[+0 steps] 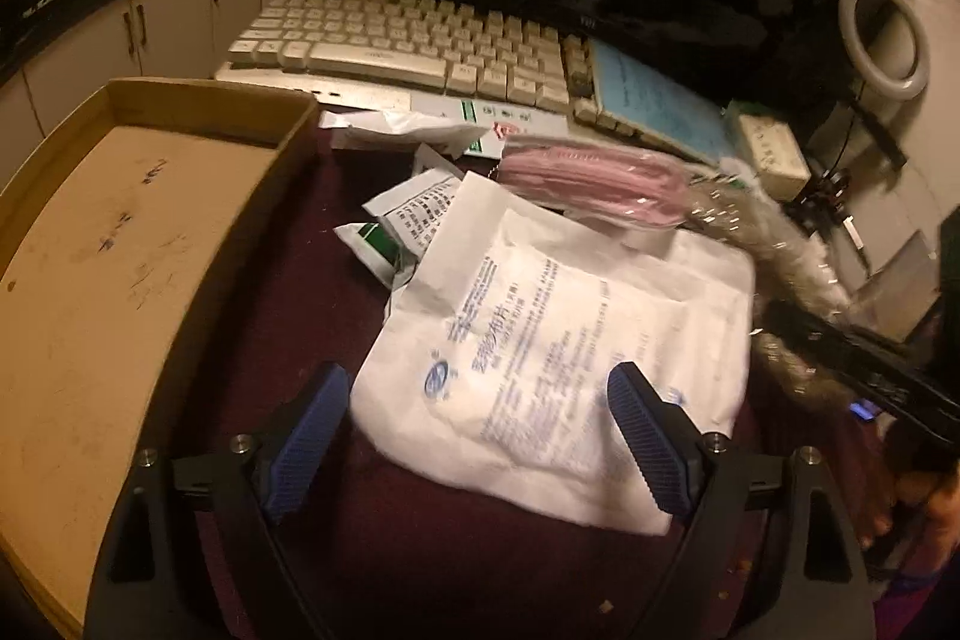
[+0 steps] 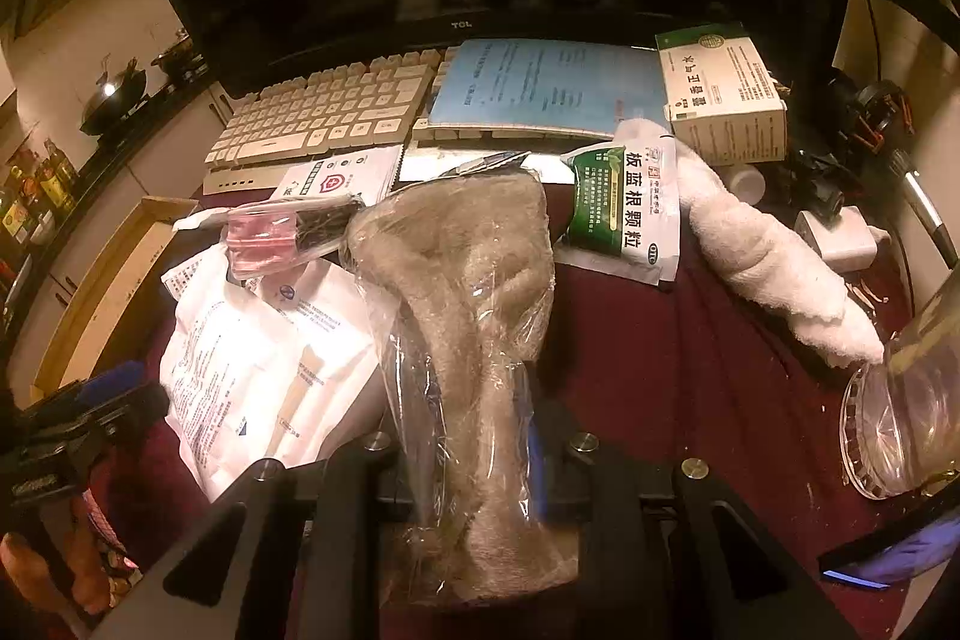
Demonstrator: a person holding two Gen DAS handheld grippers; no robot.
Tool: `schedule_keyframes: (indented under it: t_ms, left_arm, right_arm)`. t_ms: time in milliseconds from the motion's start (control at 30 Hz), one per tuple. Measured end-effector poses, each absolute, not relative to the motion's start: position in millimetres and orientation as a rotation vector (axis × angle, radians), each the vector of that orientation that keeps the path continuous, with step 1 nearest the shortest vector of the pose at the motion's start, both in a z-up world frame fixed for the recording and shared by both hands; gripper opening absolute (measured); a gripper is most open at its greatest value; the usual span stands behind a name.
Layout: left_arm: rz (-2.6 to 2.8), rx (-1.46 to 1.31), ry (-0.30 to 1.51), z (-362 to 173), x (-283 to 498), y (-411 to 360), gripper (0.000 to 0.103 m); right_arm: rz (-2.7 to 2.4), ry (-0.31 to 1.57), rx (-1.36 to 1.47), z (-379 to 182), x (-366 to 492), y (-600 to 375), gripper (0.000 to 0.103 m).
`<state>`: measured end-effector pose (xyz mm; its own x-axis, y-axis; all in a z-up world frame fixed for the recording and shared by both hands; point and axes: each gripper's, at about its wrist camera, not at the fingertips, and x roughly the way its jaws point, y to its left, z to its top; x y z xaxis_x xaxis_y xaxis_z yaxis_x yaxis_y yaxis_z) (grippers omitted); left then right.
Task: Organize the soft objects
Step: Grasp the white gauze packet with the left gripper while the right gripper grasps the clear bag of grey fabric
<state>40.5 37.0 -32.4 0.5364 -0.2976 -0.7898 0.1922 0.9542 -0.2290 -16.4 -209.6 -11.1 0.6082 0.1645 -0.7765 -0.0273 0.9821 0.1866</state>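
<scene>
**Wrapped grey cloth gripped, white packet between spread fingers**

The right hand-held gripper (image 2: 474, 436) is clamped on a grey fuzzy cloth in crinkled clear plastic wrap (image 2: 462, 280), rising through frame centre. The left hand-held gripper (image 1: 480, 436) stands spread wide around a flat white printed paper packet (image 1: 558, 340) lying on the maroon bench (image 1: 420, 550), lower centre. A shallow brown cardboard tray (image 1: 108, 280) sits at left.

"TCL" on monitor bezel (image 2: 461, 25)

The left gripper (image 1: 474, 412) is hovering low with its blue pads (image 1: 309, 436) spread wide. The right gripper (image 2: 474, 436) is clamping tight, its jaws pressing in on the wrapped towel (image 2: 462, 292) and holding it.
</scene>
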Motion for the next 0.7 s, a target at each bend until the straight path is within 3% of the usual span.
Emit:
schedule_keyframes:
  t_ms: [233,300,400,467,567,700]
  left_arm:
    - [-0.365,-0.154,1.001,-40.0,58.2,24.0,0.096]
    - [-0.408,-0.131,0.995,-38.1,53.0,16.9,0.086]
    - [-0.43,-0.112,0.964,-30.2,43.6,11.4,0.057]
    - [-0.434,-0.126,0.962,-26.1,39.9,12.5,0.032]
    - [-0.44,-0.164,0.963,-22.4,36.1,18.0,0.021]
    - [-0.452,-0.201,0.957,-18.6,29.8,20.6,0.016]
  right_arm:
    - [0.112,0.92,0.161,-14.0,-16.8,-208.8,0.025]
    - [0.117,0.932,0.157,-18.6,-16.4,-206.1,0.025]
    - [0.132,0.95,0.146,-25.2,-14.9,-199.7,0.025]
    - [0.132,0.95,0.13,-27.7,-15.1,-194.3,0.025]
    - [0.132,0.949,0.11,-28.0,-15.1,-189.3,0.027]
    - [0.134,0.949,0.093,-29.4,-14.5,-184.2,0.027]
